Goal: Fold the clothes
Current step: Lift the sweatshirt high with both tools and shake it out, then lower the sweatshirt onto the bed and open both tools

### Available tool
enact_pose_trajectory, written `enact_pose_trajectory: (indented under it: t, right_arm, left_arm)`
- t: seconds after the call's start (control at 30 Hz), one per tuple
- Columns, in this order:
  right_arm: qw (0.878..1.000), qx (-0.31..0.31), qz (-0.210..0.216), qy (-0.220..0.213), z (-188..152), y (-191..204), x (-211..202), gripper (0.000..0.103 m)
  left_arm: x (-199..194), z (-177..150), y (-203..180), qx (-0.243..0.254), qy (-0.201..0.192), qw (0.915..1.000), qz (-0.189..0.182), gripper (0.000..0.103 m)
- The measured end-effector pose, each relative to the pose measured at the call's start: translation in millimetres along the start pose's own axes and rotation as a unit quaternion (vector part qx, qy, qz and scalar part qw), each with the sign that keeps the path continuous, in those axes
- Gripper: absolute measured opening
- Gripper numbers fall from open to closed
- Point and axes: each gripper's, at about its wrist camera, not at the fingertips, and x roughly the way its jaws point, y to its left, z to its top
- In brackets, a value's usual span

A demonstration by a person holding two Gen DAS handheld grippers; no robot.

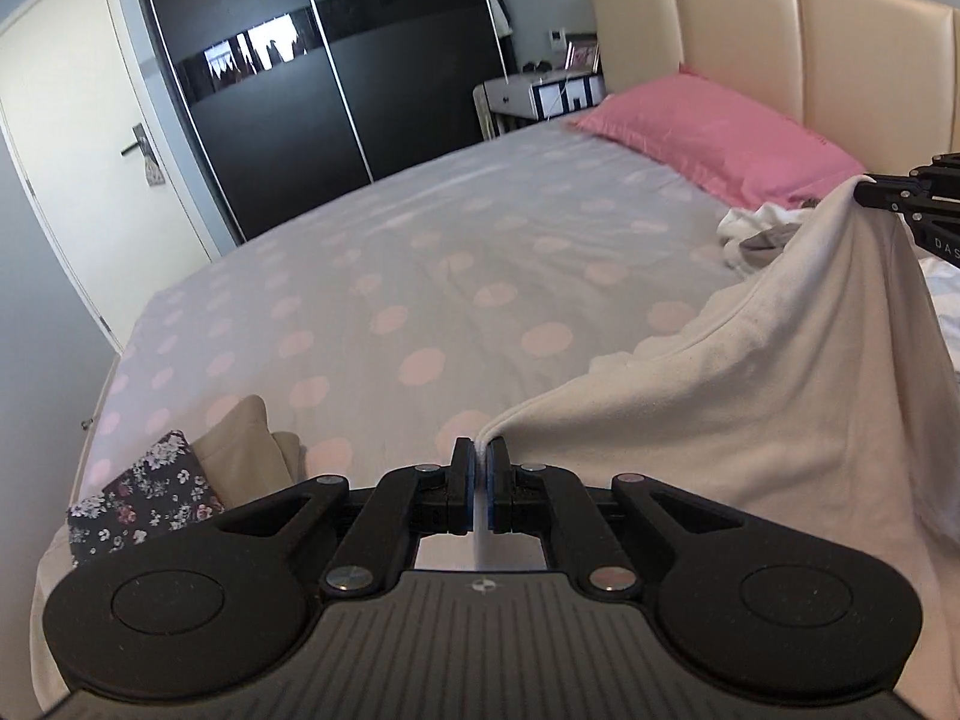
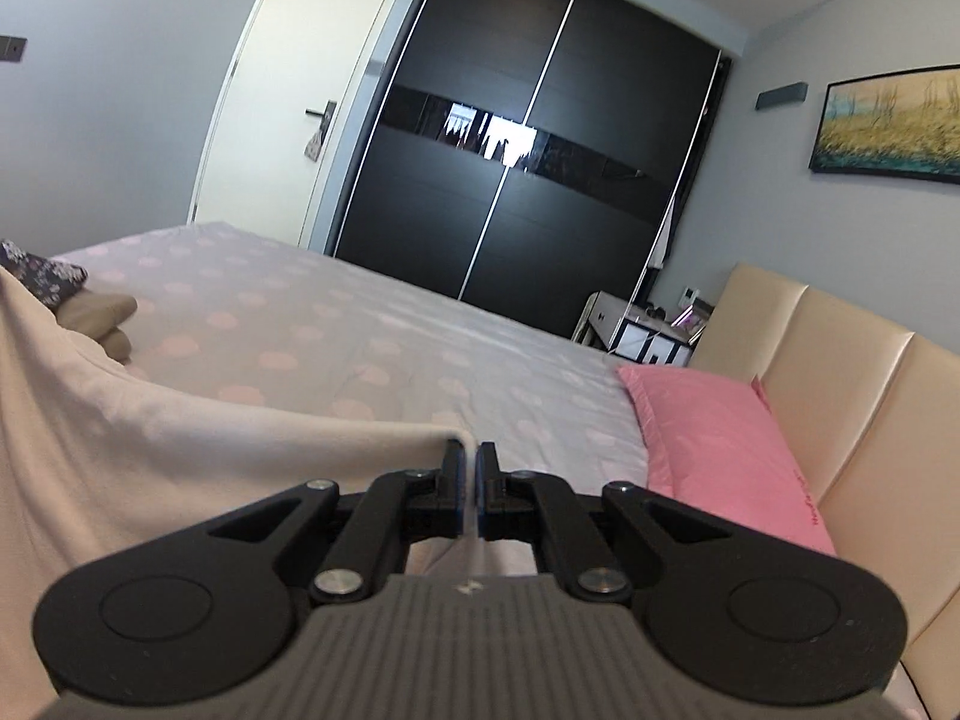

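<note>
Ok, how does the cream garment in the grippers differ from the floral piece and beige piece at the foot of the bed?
The cream garment is unfolded, pinched at two corners by the left gripper and right gripper, part lifted, part draped on the bed. The floral piece and beige piece lie folded, untouched. The garment is plain and looks far larger; the floral piece is dark and patterned. All rest on the bed.
</note>
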Motion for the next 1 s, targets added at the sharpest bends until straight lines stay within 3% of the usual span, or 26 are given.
enact_pose_trajectory:
  t: [0.47, 0.83, 0.9, 1.0]
  right_arm:
    - [0.992, -0.008, 0.026, 0.123, -61.1, 42.9, 186.7, 0.004]
    - [0.975, -0.008, 0.052, 0.218, -110.5, 63.8, 247.0, 0.005]
    - [0.97, -0.011, 0.063, 0.235, -112.7, 62.8, 250.2, 0.006]
    - [0.966, -0.006, 0.08, 0.245, -111.0, 55.5, 249.2, 0.014]
  left_arm:
    - [165.4, -42.3, 11.2, 0.021, 0.12, 0.9919, -0.038, 0.002]
    - [223.5, -77.1, 8.0, 0.004, 0.173, 0.9828, -0.064, 0.004]
    - [221.6, -78.2, 11.0, 0.0, 0.173, 0.9826, -0.068, 0.007]
    - [212.8, -74.7, 21.4, -0.018, 0.17, 0.9807, -0.095, 0.03]
